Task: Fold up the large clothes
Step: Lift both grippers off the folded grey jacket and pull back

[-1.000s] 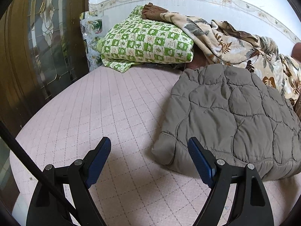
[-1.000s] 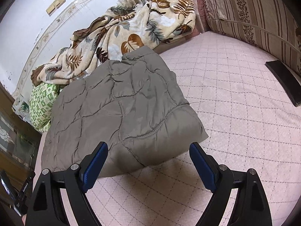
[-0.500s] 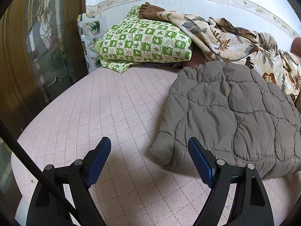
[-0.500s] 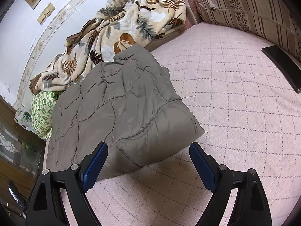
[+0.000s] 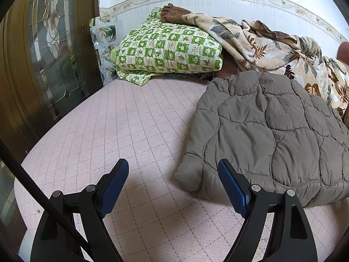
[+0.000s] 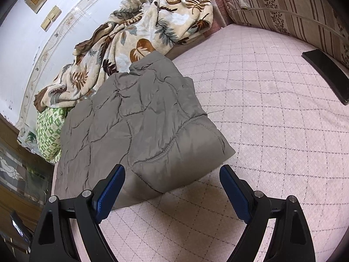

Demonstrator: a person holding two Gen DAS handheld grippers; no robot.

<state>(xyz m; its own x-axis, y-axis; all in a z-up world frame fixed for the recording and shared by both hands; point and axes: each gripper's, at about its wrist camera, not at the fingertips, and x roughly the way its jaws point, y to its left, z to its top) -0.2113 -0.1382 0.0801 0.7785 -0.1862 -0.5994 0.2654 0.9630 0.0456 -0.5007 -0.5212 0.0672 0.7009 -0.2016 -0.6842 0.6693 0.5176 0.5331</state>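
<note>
Pink quilted bed (image 5: 135,120) holds folded grey jacket (image 6: 139,126); left gripper (image 5: 173,174) and right gripper (image 6: 172,180) spread wide, empty, above bed.

One jacket (image 5: 272,135), one pillow (image 5: 168,52), one blanket (image 6: 139,35)

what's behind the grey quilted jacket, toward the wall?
Behind the grey quilted jacket lies a leaf-print blanket, heaped along the wall. A green checked pillow sits beside it. What the jacket itself covers is hidden.

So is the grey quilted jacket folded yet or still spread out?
Folded. The grey quilted jacket lies as a compact doubled bundle on the pink mattress, no sleeves showing; both grippers stand open, clear of it.
</note>
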